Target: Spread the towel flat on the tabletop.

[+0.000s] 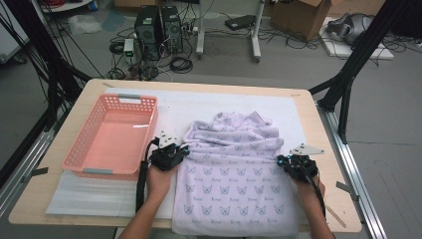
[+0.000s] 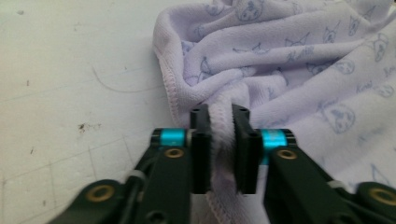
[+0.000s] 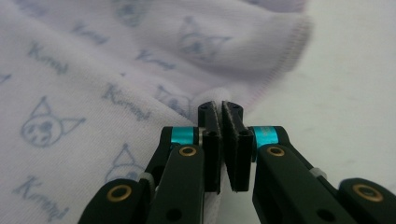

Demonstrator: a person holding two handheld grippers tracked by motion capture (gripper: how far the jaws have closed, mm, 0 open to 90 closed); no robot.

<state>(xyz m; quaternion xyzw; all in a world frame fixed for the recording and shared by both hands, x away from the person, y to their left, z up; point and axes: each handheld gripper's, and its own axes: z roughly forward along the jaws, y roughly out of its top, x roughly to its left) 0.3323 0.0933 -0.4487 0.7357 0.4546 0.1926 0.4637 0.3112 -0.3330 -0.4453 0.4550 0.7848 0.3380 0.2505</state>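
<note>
Both grippers were down on the lilac towel [image 1: 231, 169], which lay spread at the table's [image 1: 318, 134] six o'clock side, bunched toward twelve. Left gripper [image 1: 185, 149] pinched a thick fold of its nine o'clock edge; in the left gripper view [image 2: 220, 149] cloth bulged between the jaws. Right gripper [image 1: 281, 160] clamped the three o'clock hem [image 3: 222, 140], jaws pressed nearly together. Pink basket [image 1: 79, 149] sat at nine o'clock.

One lilac towel [image 1: 231, 169] lies near centre, one pink basket [image 1: 113, 135] stands left of it — two grippers, left [image 1: 185, 149] and right [image 1: 280, 160] — one white mat [image 1: 199, 102] underneath.
</note>
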